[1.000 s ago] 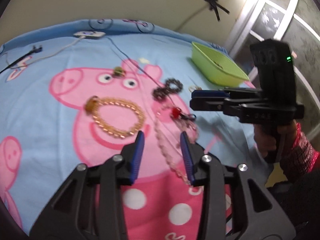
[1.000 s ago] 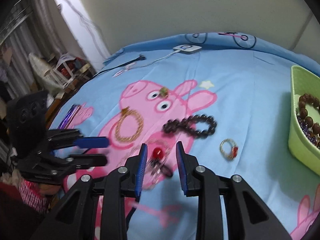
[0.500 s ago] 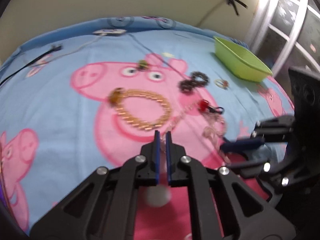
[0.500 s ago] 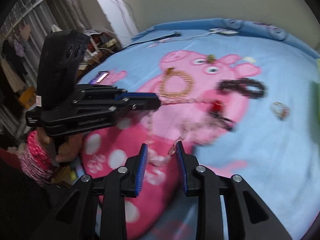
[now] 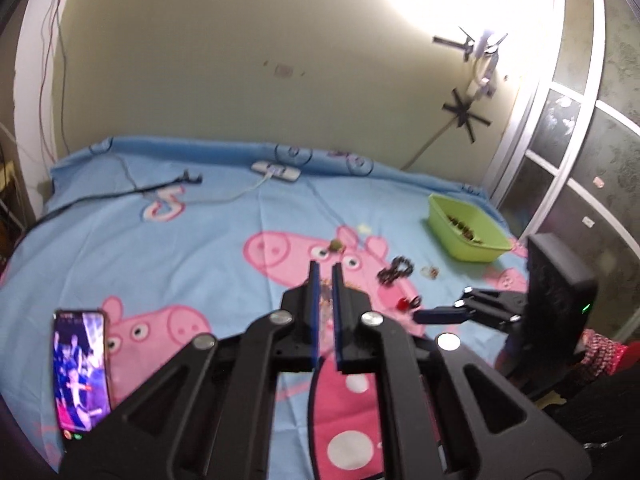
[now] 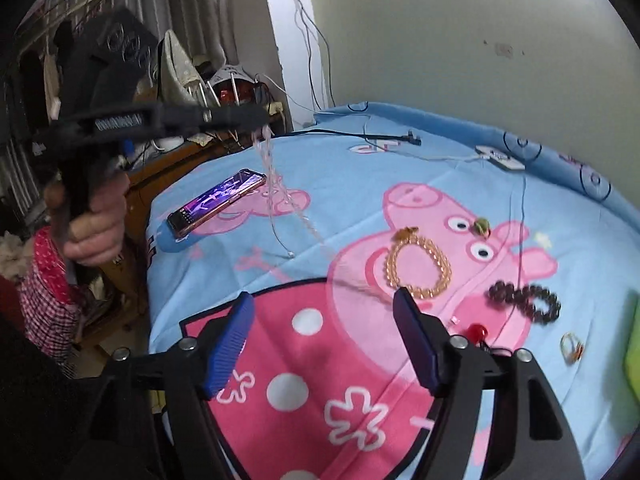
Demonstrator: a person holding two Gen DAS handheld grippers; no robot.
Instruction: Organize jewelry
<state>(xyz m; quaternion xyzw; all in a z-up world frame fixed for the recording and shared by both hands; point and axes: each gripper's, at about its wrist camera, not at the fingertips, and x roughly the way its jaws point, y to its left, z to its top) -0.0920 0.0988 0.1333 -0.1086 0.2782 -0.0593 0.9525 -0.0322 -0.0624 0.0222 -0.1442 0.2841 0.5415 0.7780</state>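
Blue cartoon-pig bedding covered the bed (image 6: 400, 168), which filled both views beneath a pale wall.

Nearest the right wrist camera, the right gripper (image 6: 324, 344) had its jaws opening, wide apart, with nothing between them. Just beyond its right finger, at about 2 o'clock, lay one red bead charm (image 6: 476, 331). One gold bead bracelet (image 6: 418, 264) lay flat as a ring at 1 o'clock, one dark bead bracelet (image 6: 524, 302) at 2 o'clock with its long axis running left to right, and one small ring (image 6: 572, 346) at 3 o'clock beside the edge of the green tray (image 6: 634, 344).

At 10 o'clock, raised above the bed, the left gripper (image 6: 256, 118) was clamped together on one pale pink necklace (image 6: 276, 184). The strand hung from the fingertips, its long axis running down and slanting toward 4 o'clock, the lower end blurred near the sheet. A hand (image 6: 96, 224) in a red patterned sleeve held that gripper's handle.

One phone (image 6: 218, 202), screen lit, lay under the strand, pointing toward 2 o'clock. Farther off, one small green item (image 6: 482, 225) sat on the printed pig's face, and one white charger block (image 6: 500, 158) with its cable lay near the far edge.

In the left wrist view the tray (image 5: 466, 228) stood at 2 o'clock, holding beads I could not count.
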